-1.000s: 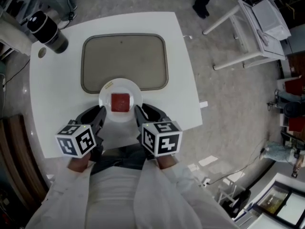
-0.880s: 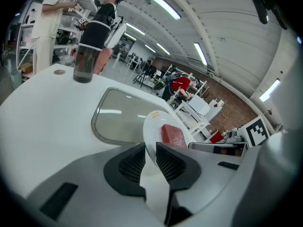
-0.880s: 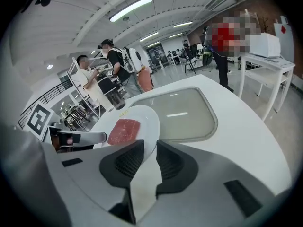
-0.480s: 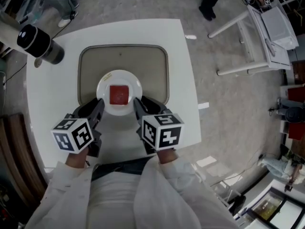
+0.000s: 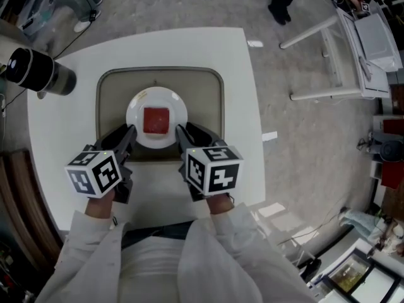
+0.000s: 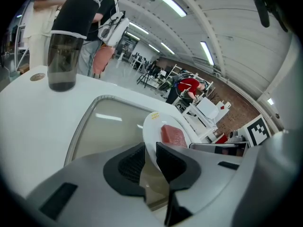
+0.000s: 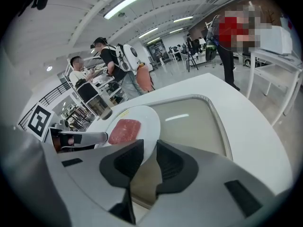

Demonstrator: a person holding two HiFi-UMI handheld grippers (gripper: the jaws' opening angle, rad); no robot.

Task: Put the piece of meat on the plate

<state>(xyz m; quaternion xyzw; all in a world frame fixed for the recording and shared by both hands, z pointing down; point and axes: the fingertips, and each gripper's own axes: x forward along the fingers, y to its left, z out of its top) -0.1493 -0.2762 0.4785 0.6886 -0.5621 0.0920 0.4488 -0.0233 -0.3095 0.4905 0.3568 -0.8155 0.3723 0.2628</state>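
Note:
A white plate (image 5: 140,101) carries a red square piece of meat (image 5: 156,120) at its middle. It sits over the near part of a grey-brown tray (image 5: 203,93). My left gripper (image 5: 128,133) is shut on the plate's left rim and my right gripper (image 5: 181,132) on its right rim. In the left gripper view the plate's rim (image 6: 152,126) runs between the jaws of the left gripper (image 6: 150,156), with the meat (image 6: 173,135) just beyond. In the right gripper view the right gripper (image 7: 149,159) pinches the plate's edge (image 7: 147,119) beside the meat (image 7: 124,130). I cannot tell whether the plate touches the tray.
The tray (image 6: 102,126) lies on a white square table (image 5: 240,62). A dark cylindrical tumbler (image 5: 35,71) stands at the table's far left corner, next to a small round disc. People and white furniture (image 5: 353,36) are on the floor beyond the table.
Both grippers have carried the plate with the meat away from the person, from the table's near edge onto the tray's near part. Both grips are unchanged.

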